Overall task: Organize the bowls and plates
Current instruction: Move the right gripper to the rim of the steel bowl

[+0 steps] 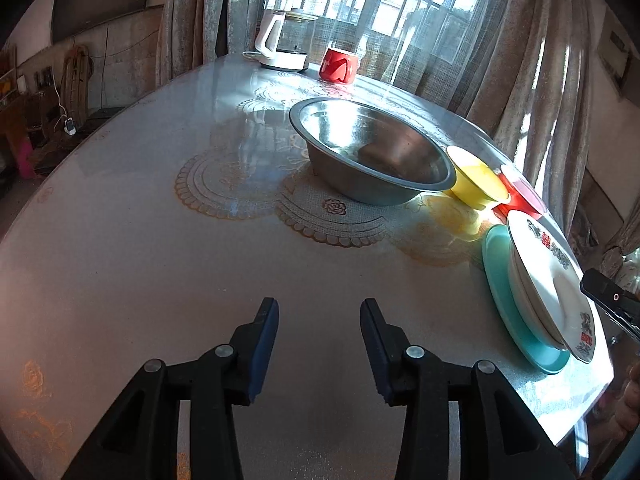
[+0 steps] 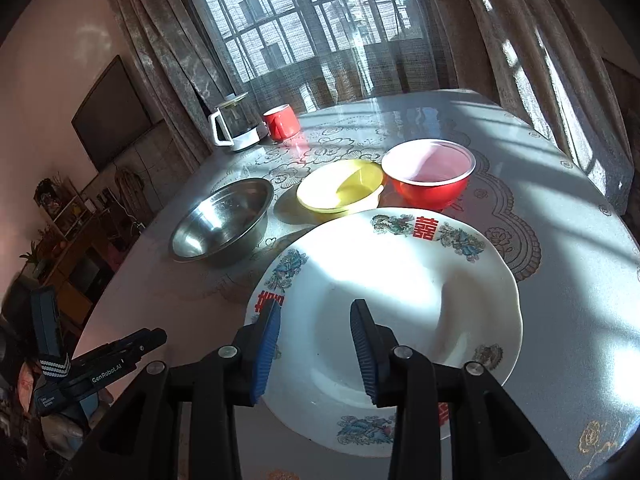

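Plates and bowls sit grouped on the patterned table (image 1: 160, 240), and the steel bowl (image 1: 372, 152) serves as the landmark. From the left wrist, the yellow bowl (image 1: 476, 178) touches or nearly touches the steel bowl's right rim, with the red bowl (image 1: 520, 196) just beyond it. Nearer than these, white plates (image 1: 548, 280) are stacked on a teal plate (image 1: 504, 304). Far behind the steel bowl stand a kettle (image 1: 282, 42) and a red mug (image 1: 338, 65). The left gripper (image 1: 319, 344) hovers over bare table, well in front of the steel bowl, jaws spread with nothing between them.

From the right wrist, the top white plate (image 2: 400, 292) lies right of the steel bowl (image 2: 224, 220) and nearer the camera; the yellow bowl (image 2: 340, 192) and red bowl (image 2: 428, 178) sit behind it. The right gripper (image 2: 315, 344) is parted above the plate's near side, holding nothing; whether its pads touch the plate is hard to judge.

With the plates stacked, nesting the bowls looks like the next step. Grip one bowl by its rim wall, one pad inside and one outside, lift clear, and lower it centred into a wider bowl.
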The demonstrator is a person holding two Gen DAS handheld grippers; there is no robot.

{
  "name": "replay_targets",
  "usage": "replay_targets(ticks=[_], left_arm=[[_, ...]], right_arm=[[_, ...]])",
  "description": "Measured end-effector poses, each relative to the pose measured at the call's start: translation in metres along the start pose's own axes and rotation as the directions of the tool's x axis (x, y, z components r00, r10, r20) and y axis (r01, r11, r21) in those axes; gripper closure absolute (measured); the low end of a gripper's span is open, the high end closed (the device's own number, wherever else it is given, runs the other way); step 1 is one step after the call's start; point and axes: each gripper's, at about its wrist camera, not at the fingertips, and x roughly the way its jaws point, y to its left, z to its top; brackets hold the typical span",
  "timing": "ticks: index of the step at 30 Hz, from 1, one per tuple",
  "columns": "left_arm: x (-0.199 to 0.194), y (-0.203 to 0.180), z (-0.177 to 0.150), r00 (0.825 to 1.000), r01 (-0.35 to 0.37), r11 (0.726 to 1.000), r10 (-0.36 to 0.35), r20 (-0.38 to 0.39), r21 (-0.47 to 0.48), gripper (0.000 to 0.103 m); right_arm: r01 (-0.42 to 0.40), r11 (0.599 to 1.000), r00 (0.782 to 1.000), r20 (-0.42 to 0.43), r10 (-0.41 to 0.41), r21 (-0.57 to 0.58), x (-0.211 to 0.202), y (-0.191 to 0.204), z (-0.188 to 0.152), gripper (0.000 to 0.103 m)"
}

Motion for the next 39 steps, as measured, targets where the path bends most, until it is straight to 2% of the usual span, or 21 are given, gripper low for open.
replay_targets(ticks=[8, 10, 12, 15, 24, 30, 39], left_arm=[[0.001, 0.023, 0.006, 0.999, -0.052, 0.998, 0.051, -0.014, -0.039, 0.059], [0.0, 0.026, 0.009, 0.999, -0.039, 0.998, 0.039, -0.006, -0.045, 0.058], [-0.001, 0.029, 0.013, 0.998, -0.056, 0.997, 0.056, 0.011, -0.046, 0.054], [-0.002, 0.032, 0.02, 0.996, -0.076, 0.996, 0.078, 0.049, -0.045, 0.053], [0.002, 0.043, 0.044, 0.999, 0.007, 0.993, -0.002, 0.047, -0.115, 0.054], [0.005, 0.038, 0.054, 0.997, 0.065, 0.992, -0.061, 0.039, -0.11, 0.053], [0.01, 0.026, 0.079, 0.994, 0.092, 0.993, -0.088, 0.059, -0.071, 0.053]], right_arm=[[-0.096, 0.994, 0.994, -0.056, 0.094, -0.042, 0.025, 0.031, 0.011, 0.066], [-0.12, 0.992, 0.991, -0.071, 0.117, -0.034, 0.032, 0.036, 0.016, 0.066], [-0.145, 0.989, 0.986, -0.087, 0.143, -0.017, 0.04, 0.039, 0.022, 0.066], [-0.16, 0.987, 0.982, -0.101, 0.159, -0.001, 0.051, 0.043, 0.028, 0.066], [-0.165, 0.986, 0.977, -0.135, 0.165, 0.012, 0.073, 0.049, 0.039, 0.063], [-0.156, 0.988, 0.976, -0.15, 0.156, 0.01, 0.086, 0.052, 0.045, 0.063], [-0.145, 0.989, 0.973, -0.174, 0.149, 0.036, 0.105, 0.049, 0.054, 0.063]])
